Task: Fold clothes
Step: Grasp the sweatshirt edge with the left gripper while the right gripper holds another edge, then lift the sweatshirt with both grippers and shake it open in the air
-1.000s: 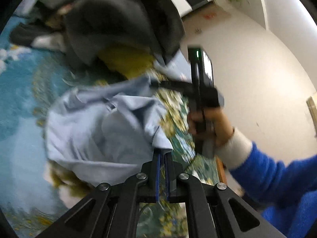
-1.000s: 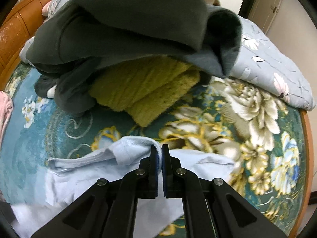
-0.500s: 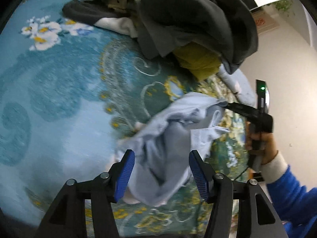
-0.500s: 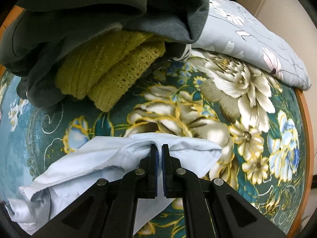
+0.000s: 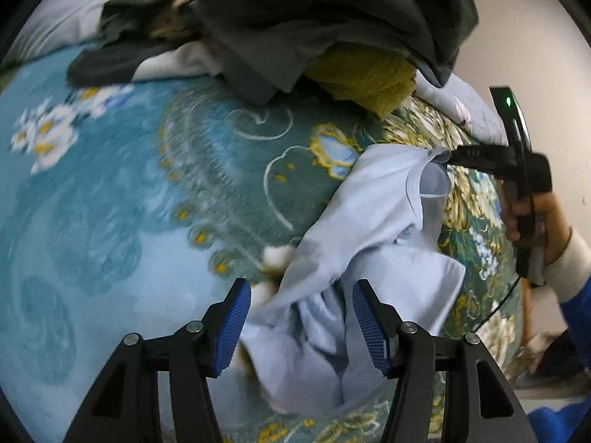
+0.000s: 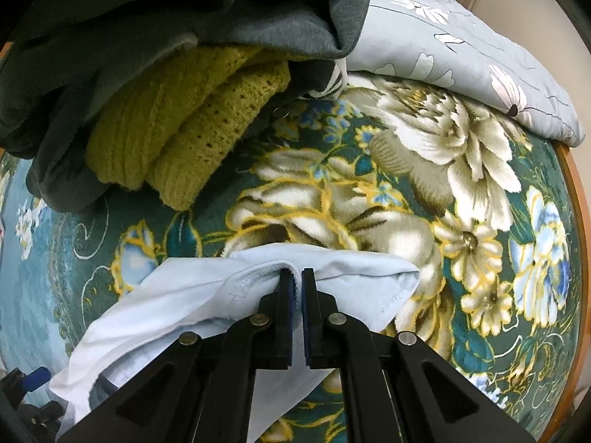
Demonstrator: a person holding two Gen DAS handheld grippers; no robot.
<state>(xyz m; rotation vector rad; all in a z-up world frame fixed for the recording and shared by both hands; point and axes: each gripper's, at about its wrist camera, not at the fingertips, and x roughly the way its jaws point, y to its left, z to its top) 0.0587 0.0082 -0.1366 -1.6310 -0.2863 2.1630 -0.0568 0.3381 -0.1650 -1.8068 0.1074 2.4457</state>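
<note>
A light blue garment (image 5: 373, 229) lies crumpled on the floral teal blanket (image 5: 110, 192). My left gripper (image 5: 301, 308) is open, its blue pads on either side of the garment's near bunched end, gripping nothing. My right gripper (image 6: 293, 277) is shut on a folded edge of the same light blue garment (image 6: 207, 295). In the left wrist view the right gripper (image 5: 452, 157) pinches the garment's far end, held by a hand (image 5: 543, 221) in a blue sleeve.
A heap of dark grey clothes (image 6: 166, 18) over a yellow-green knit (image 6: 177, 129) sits at the back. A pale floral quilt (image 6: 461, 62) lies at the back right. The bed's wooden edge (image 6: 576, 229) runs along the right.
My left gripper let go of the light blue garment and opened wide, then came closer over its near end. The right gripper kept its hold and drew the garment's far end further right.
</note>
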